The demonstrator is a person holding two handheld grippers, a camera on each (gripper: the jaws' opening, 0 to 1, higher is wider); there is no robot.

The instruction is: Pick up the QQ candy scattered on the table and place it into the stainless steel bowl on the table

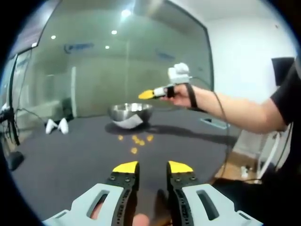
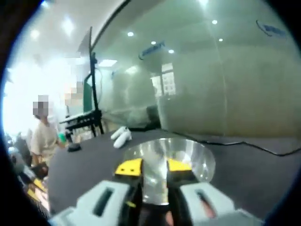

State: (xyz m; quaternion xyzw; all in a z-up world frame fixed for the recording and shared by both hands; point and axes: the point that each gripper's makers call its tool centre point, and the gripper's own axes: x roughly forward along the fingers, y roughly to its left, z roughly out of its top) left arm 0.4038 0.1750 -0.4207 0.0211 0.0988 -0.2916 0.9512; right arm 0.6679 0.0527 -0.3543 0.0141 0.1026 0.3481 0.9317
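Here the small yellow-orange QQ candies (image 1: 136, 141) lie scattered on the dark grey bench (image 1: 70, 160) just in front of the shiny stainless steel bowl (image 1: 130, 114), which sits a little above the centre of the left gripper view. The left gripper (image 1: 152, 166) rises from the bottom of that view with its yellow-tipped jaws set apart and nothing between them, aimed toward the candies but well short of them. The right gripper (image 1: 151, 94) enters the same view from the right, held in a person's hand above the bowl's right rim; its yellow tips look close together, though whether a candy sits between them is too small to tell. In the right gripper view, that gripper (image 2: 153, 166) looks straight down over the bowl (image 2: 197, 155), jaws with a narrow gap, and the space between them shows only the bowl's reflective inside, so a held candy cannot be confirmed. If one is there, the risk is a release from this height: a light, springy sweet could bounce off the curved steel and hop back onto the bench. The bowl itself looks tilted or resting on something pale at its base, so a nudge from the jaws might rock it. For the left gripper, the candies lie close together; closing on one may push neighbours away or pinch two at once. Two white objects (image 1: 57, 125) lie at the left of the left gripper view, well clear of the work.
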